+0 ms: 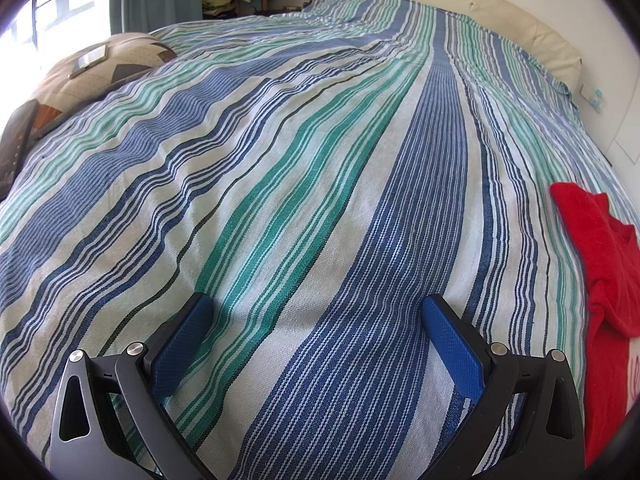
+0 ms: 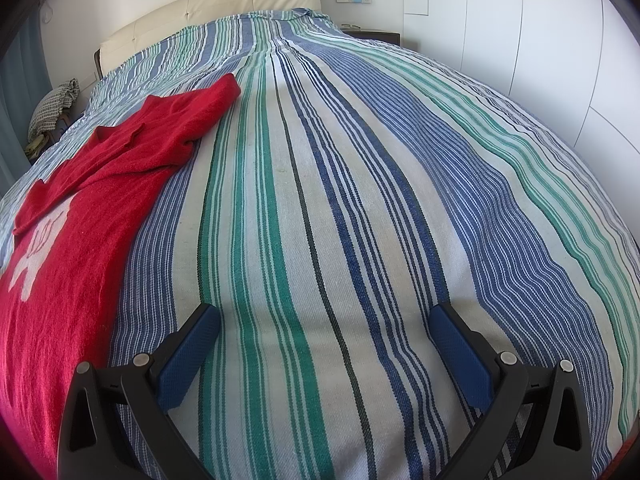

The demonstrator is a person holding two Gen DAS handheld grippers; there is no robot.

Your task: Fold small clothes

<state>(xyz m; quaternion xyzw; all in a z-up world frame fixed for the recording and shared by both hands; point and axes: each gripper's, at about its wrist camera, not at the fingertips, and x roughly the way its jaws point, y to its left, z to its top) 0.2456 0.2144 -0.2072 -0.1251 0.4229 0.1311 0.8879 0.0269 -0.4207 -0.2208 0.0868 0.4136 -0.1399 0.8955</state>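
Note:
A small red sweater [image 2: 92, 184] with a white pattern on its front lies on the striped bed cover, at the left of the right wrist view, one sleeve stretched toward the headboard. It also shows at the right edge of the left wrist view [image 1: 600, 280]. My left gripper [image 1: 318, 308] is open and empty over the bare cover, left of the sweater. My right gripper [image 2: 325, 316] is open and empty over the cover, right of the sweater. Neither touches the sweater.
The bed cover [image 1: 280, 160] has blue, green and white stripes. A cream headboard [image 2: 208, 4] stands at the far end. A patterned cushion [image 1: 100, 68] with a tablet on it lies at the left. White wardrobe doors [image 2: 540, 40] stand at the right.

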